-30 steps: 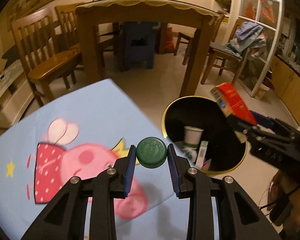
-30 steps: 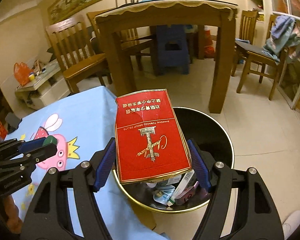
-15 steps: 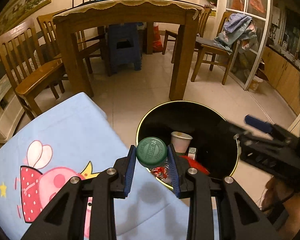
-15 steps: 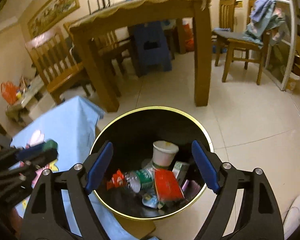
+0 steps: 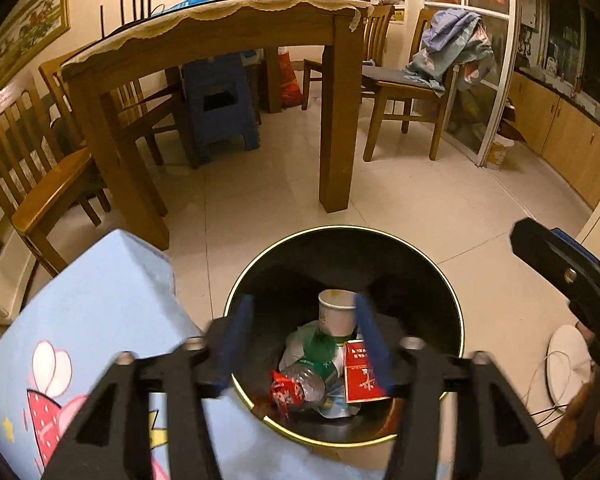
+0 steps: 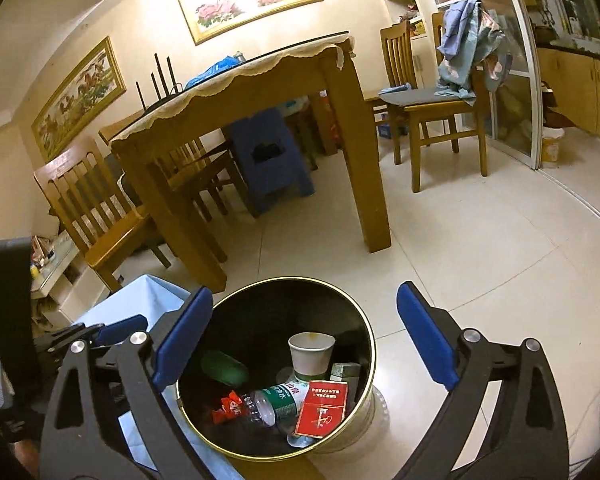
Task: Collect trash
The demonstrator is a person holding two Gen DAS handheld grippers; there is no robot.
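The round black trash bin (image 5: 432, 280) with a gold rim stands on the pale tiled floor (image 5: 440, 208), and everything here is placed relative to it. The left gripper (image 5: 302, 340) hangs right above the bin's near edge; its jaws are opening and nothing is between them. The right gripper (image 6: 304, 340) is also over the bin, on the side away from the blue cloth; its jaws are opening too, spread very wide, with only the open mouth of the bin between them.

Inside the bin lies the collected trash. A white paper cup (image 6: 311, 354) stands upright near the middle. A red cigarette box (image 6: 322, 408) lies flat in front of the cup, toward the cameras. Beside the box lies a clear plastic bottle (image 6: 276, 400) with a green label, on its side, and next to it a small red wrapper (image 6: 230, 406). A green round cap (image 6: 225, 368) is seen against the bin's inner wall on the cloth side (it looks blurred, so I cannot tell whether it already rests there).

The light blue cartoon cloth (image 5: 100, 308) covers a surface that touches the bin's left side in both views. Beyond the bin, farther on the floor, stands a wooden dining table (image 5: 220, 24) with wooden chairs (image 5: 40, 168) around it and a blue plastic stool (image 5: 220, 100) under it.
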